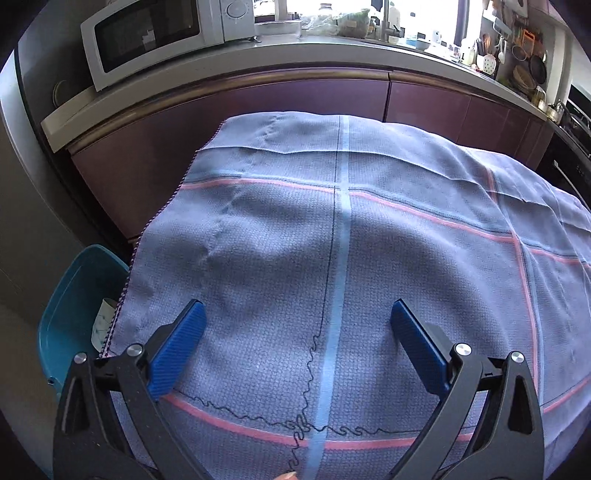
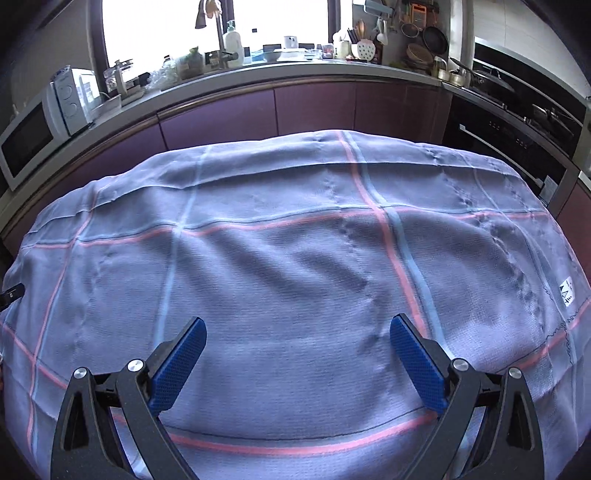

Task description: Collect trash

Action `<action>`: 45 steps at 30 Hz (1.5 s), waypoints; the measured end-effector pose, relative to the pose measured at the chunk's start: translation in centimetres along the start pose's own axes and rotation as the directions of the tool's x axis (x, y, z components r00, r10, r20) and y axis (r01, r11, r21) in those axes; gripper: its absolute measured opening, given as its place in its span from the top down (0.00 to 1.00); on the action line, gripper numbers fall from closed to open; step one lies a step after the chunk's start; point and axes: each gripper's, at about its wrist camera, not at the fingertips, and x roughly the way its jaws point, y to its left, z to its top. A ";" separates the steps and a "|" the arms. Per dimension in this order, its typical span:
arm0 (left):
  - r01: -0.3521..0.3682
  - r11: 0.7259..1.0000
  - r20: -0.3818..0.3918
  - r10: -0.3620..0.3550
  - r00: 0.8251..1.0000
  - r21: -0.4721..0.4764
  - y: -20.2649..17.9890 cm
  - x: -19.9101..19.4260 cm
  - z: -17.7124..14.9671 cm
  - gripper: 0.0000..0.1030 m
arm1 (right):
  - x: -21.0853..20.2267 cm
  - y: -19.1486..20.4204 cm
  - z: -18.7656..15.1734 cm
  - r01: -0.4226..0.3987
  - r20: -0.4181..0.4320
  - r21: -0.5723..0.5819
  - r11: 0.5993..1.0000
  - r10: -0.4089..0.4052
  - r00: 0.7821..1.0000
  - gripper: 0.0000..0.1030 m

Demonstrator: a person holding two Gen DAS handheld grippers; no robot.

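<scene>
My left gripper (image 1: 295,314) is open and empty above a table covered by a blue-grey cloth (image 1: 424,258) with pink and light-blue stripes. A teal bin (image 1: 70,306) stands on the floor off the table's left edge, with a piece of white printed paper (image 1: 102,323) inside it. My right gripper (image 2: 297,328) is open and empty above the same cloth (image 2: 277,266). No trash shows on the cloth in either view. A tip of the left gripper shows at the far left edge of the right wrist view (image 2: 11,293).
A kitchen counter (image 1: 258,51) with purple cabinet fronts (image 1: 295,96) runs behind the table. A white microwave (image 1: 147,33) sits on it at left. A black oven and hob (image 2: 517,129) stand at the right. A white label (image 2: 567,291) is sewn on the cloth's right edge.
</scene>
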 end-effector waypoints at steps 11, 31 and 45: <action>0.000 1.000 0.000 0.000 1.000 0.000 0.1 0.0 0.1 0.04 | 2.2 -4.0 2.4 0.012 -0.032 -0.024 1.000 -0.013 0.999 0.06; 0.001 1.000 0.001 -0.001 1.000 0.000 0.0 -0.1 0.0 0.04 | 2.4 -4.3 2.7 0.006 -0.033 -0.026 1.000 -0.007 0.999 0.05; 0.001 1.000 0.001 -0.001 1.000 0.000 0.0 -0.1 -0.1 0.04 | 2.3 -4.3 2.7 0.007 -0.033 -0.025 1.000 -0.008 0.999 0.05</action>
